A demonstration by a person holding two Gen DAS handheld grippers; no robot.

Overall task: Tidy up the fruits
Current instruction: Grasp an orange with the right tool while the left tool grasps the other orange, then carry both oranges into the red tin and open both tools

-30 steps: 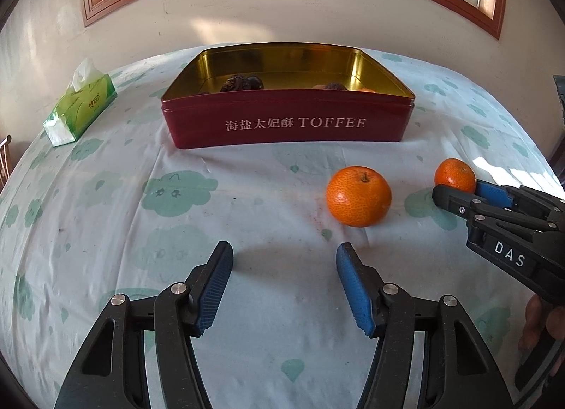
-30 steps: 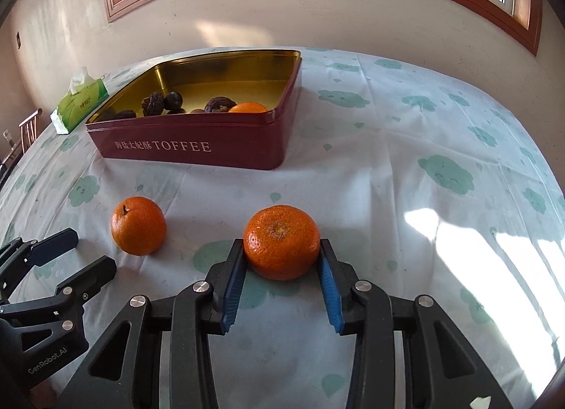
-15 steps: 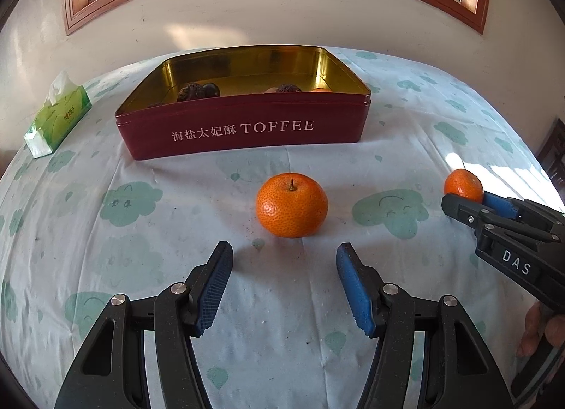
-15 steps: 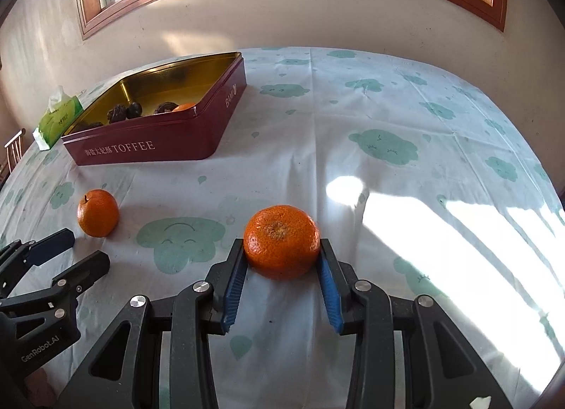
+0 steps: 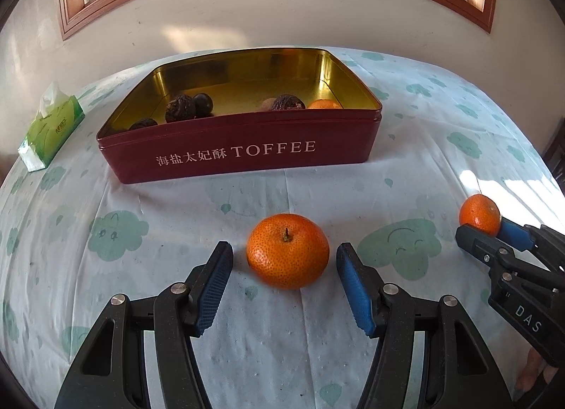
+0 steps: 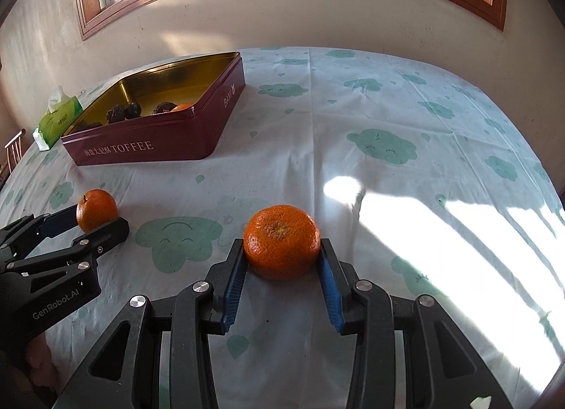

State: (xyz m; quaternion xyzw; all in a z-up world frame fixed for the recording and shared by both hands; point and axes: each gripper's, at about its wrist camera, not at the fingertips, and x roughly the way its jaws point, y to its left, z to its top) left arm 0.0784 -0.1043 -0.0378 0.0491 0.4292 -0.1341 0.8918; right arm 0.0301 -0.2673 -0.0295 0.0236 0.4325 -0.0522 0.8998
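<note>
A loose orange (image 5: 287,250) with its stem up lies on the tablecloth between the blue pads of my left gripper (image 5: 284,262). That gripper is open, with a gap on each side of the fruit. My right gripper (image 6: 281,257) is shut on a second orange (image 6: 281,241), low over the cloth. It also shows at the right of the left wrist view as the right gripper (image 5: 483,229) with its orange (image 5: 479,214). The left gripper (image 6: 97,220) and its orange (image 6: 96,209) appear at the left of the right wrist view.
A red TOFFEE tin (image 5: 240,151) with a gold inside stands at the back, holding several dark wrinkled fruits (image 5: 180,109) and one orange (image 5: 323,104). A green tissue pack (image 5: 51,130) lies to its left. Sunlight falls on the cloth at the right (image 6: 441,225).
My left gripper has closed in on the loose orange, which now lies between its fingers. My right gripper carried its orange rightward away from the tin, then held still.
</note>
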